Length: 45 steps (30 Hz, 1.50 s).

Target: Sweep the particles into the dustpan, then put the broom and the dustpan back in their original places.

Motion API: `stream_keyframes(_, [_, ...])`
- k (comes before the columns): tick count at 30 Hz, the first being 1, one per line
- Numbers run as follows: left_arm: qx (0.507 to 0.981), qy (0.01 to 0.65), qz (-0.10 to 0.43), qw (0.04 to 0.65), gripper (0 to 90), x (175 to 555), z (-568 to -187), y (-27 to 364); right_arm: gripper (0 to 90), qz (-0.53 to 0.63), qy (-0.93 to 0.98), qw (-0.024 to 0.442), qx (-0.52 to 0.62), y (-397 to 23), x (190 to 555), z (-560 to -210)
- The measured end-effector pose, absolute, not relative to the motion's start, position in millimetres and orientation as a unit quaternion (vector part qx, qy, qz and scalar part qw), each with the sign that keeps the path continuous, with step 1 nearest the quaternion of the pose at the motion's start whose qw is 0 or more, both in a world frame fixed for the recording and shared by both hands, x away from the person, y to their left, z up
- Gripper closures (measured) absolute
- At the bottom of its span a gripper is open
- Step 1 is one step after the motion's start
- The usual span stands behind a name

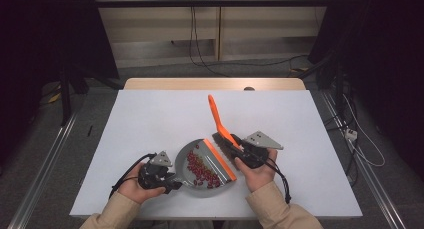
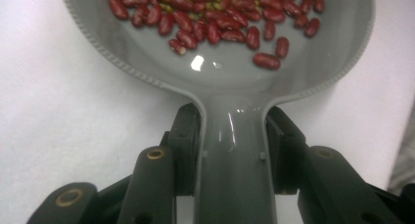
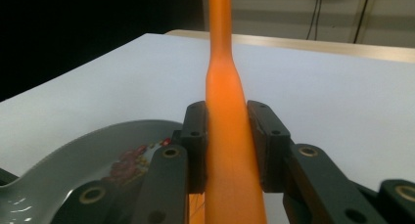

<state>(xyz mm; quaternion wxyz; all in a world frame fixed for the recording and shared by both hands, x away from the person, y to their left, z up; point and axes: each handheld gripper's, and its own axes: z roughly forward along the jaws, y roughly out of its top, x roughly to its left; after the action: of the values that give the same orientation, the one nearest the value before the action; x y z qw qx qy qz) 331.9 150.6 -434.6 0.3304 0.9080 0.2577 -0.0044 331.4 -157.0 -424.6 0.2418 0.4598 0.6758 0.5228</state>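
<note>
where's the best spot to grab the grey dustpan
By its narrow handle, from the near end away from the pan, jaws on its two long sides. The wide pan holds beans, so keep it level; the left tool grips there.

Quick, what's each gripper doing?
Left gripper: shut on the dustpan handle.
Right gripper: shut on the orange brush handle.

Left hand-held gripper (image 1: 172, 181), right hand-held gripper (image 1: 235, 144): both clamped.
</note>
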Motion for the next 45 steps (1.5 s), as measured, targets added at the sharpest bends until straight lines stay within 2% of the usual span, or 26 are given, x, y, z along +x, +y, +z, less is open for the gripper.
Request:
stream_keyframes(4, [0.893,0.251,0.009,0.374,63.1,331,-442,156,71.4,0.52,0.675,0.251,0.459,-168,333,-423])
stream_keyframes(12, [0.868,0.257,0.047,0.422,63.2,331,-443,162,71.4,0.513,0.667,0.274,0.465,-195,332,-422])
stream_keyframes(20, [0.834,0.316,0.081,0.445,63.0,336,-436,173,71.4,0.507,0.663,0.283,0.473,-215,329,-425])
stream_keyframes(33, [0.799,0.415,0.123,0.418,62.9,351,-435,203,71.3,0.484,0.659,0.299,0.492,-238,332,-432])
stream_keyframes(45, [0.773,0.493,0.16,0.366,62.9,365,-441,224,71.3,0.454,0.652,0.332,0.509,-264,337,-433])
